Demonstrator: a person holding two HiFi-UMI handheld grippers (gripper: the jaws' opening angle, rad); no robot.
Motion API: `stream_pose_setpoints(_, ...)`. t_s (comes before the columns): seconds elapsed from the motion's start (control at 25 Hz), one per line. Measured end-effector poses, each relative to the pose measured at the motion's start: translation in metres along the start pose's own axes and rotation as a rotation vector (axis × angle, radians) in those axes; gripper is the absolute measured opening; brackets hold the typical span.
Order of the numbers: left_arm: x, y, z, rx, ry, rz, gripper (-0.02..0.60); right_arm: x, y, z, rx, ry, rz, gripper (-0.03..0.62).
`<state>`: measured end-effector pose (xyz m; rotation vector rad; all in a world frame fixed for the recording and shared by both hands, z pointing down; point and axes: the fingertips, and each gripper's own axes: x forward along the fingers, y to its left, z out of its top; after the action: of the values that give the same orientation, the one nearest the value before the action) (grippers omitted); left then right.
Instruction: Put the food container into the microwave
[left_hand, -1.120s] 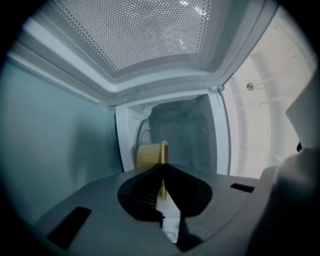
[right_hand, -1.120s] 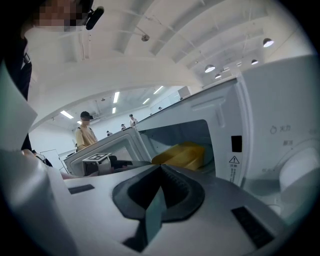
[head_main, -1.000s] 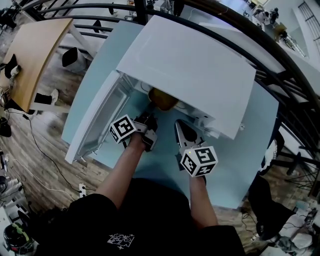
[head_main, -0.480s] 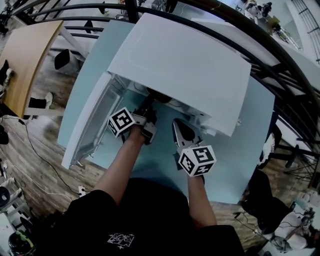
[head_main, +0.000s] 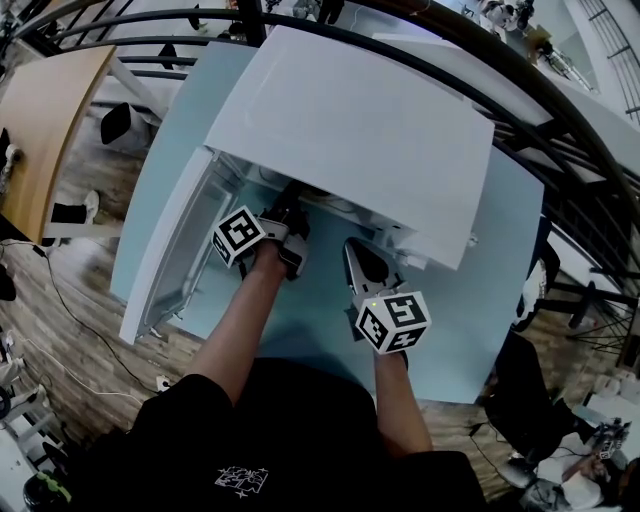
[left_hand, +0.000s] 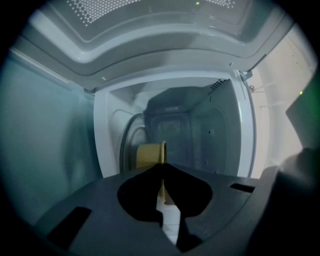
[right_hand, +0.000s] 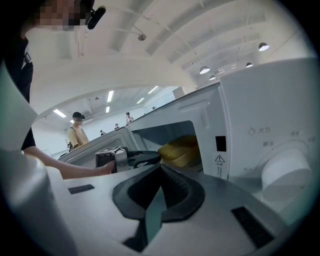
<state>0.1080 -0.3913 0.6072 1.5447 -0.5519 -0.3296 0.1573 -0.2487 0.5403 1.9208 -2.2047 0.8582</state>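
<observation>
L gripper (head_main: 291, 203): in head view, centre-left of frame, I had its jaws pushed in under the microwave's front edge, marker cube trailing just behind.
L jaws: in the left gripper view I read them closed tip to tip, w/ the thin yellow rim of the food container (left_hand: 149, 154) pinched between them.
Food container: yellow, inside the microwave cavity, mid-frame in the left gripper view. In the right gripper view it showed through the opening at centre, w/ the L gripper's black jaws touching its left side. Head view didn't show it, since the microwave top covered it.
Microwave (head_main: 350, 130): white, filled upper centre of head view.
Door (head_main: 165, 250): swung open toward the left of head view.
R gripper (head_main: 352, 247): centre of head view, just right of the L gripper, in front of the microwave and outside the cavity.
R jaws: in the right gripper view I saw the tips meeting w/ nothing between them, only teal surface showing through the gap behind the tips.
Dial (right_hand: 285, 177): white knob on the control panel, lower right of the right gripper view.
Table (head_main: 480, 300): pale teal top; the microwave stood on it.
Person (right_hand: 77, 132): stood far off, left of centre in the right gripper view, under the ceiling lights.
</observation>
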Motion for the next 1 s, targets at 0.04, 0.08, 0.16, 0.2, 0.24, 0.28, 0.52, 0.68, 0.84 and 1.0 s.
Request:
stream_pose_setpoints(0.04, 0.001, 0.0, 0.001, 0.0, -0.001, 0.001, 0.025, -0.001, -0.001, -0.001, 0.001, 0.0, -0.003, 0.005)
stream_pose_setpoints(0.08, 0.002, 0.0, 0.002, 0.0, -0.002, 0.0, 0.025, -0.001, -0.002, -0.001, 0.002, 0.001, -0.005, 0.005)
stream_pose_setpoints(0.16, 0.004, 0.0, 0.003, -0.007, -0.007, -0.001, 0.025, -0.001, -0.002, -0.001, 0.004, 0.001, -0.007, 0.005)
stream_pose_setpoints(0.2, 0.005, 0.001, 0.003, -0.012, -0.009, -0.002, 0.025, -0.001, -0.002, -0.002, 0.004, 0.001, -0.007, 0.005)
stream_pose_setpoints(0.24, 0.005, 0.002, 0.002, -0.016, -0.011, -0.001, 0.025, -0.001, -0.003, -0.003, 0.004, 0.002, -0.007, 0.005)
stream_pose_setpoints(0.28, 0.006, 0.003, 0.001, -0.019, -0.011, 0.002, 0.025, -0.001, -0.003, -0.003, 0.004, 0.003, -0.007, 0.005)
stream_pose_setpoints(0.52, 0.008, 0.009, -0.002, -0.017, -0.005, 0.017, 0.025, -0.003, -0.006, -0.003, 0.001, 0.006, -0.01, 0.005)
stream_pose_setpoints(0.68, 0.008, 0.009, -0.004, -0.012, 0.004, 0.016, 0.025, -0.005, -0.007, -0.004, 0.004, 0.008, -0.012, 0.005)
stream_pose_setpoints(0.84, 0.008, 0.01, -0.005, -0.013, 0.009, 0.017, 0.046, -0.006, -0.008, -0.004, 0.003, 0.007, -0.009, 0.005)
stream_pose_setpoints(1.0, 0.004, 0.01, -0.007, -0.01, 0.01, 0.027, 0.064, -0.01, -0.006, -0.002, -0.001, 0.003, -0.002, 0.005)
